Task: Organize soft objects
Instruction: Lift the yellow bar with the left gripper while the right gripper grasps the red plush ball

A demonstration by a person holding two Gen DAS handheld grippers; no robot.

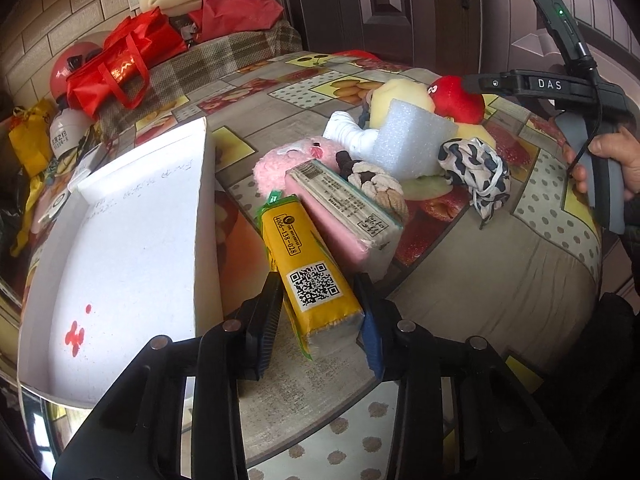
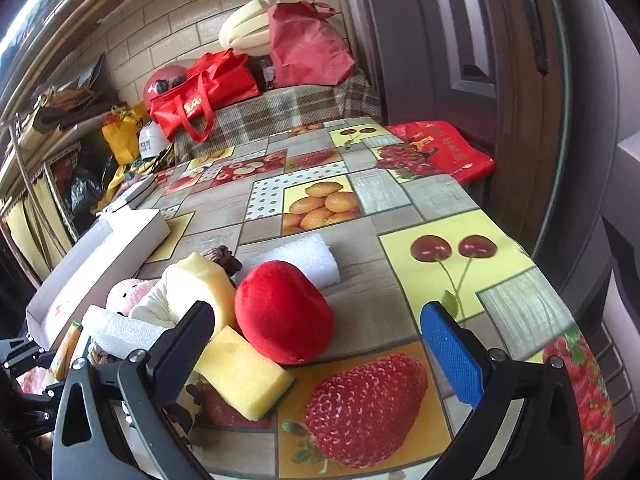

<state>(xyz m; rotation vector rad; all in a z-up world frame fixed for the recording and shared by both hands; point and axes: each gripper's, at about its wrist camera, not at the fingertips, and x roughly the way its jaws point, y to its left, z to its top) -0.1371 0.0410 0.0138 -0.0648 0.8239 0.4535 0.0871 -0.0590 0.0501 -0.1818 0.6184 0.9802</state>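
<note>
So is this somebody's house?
Probably a home: a fruit-print tablecloth covers the table, shopping bags sit piled on a plaid-covered seat, beside a brick-tile wall.

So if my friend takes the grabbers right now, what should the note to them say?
Left gripper: shut on the yellow tissue pack, near the white box.
Right gripper: open, holding nothing, above the red plush and yellow sponge.
On the table: pink tissue pack, pink plush, white foam block, spotted cloth, rope knot.
Done: nothing lies in the box that I can see.
Left: put the yellow pack in, then the rest.
</note>
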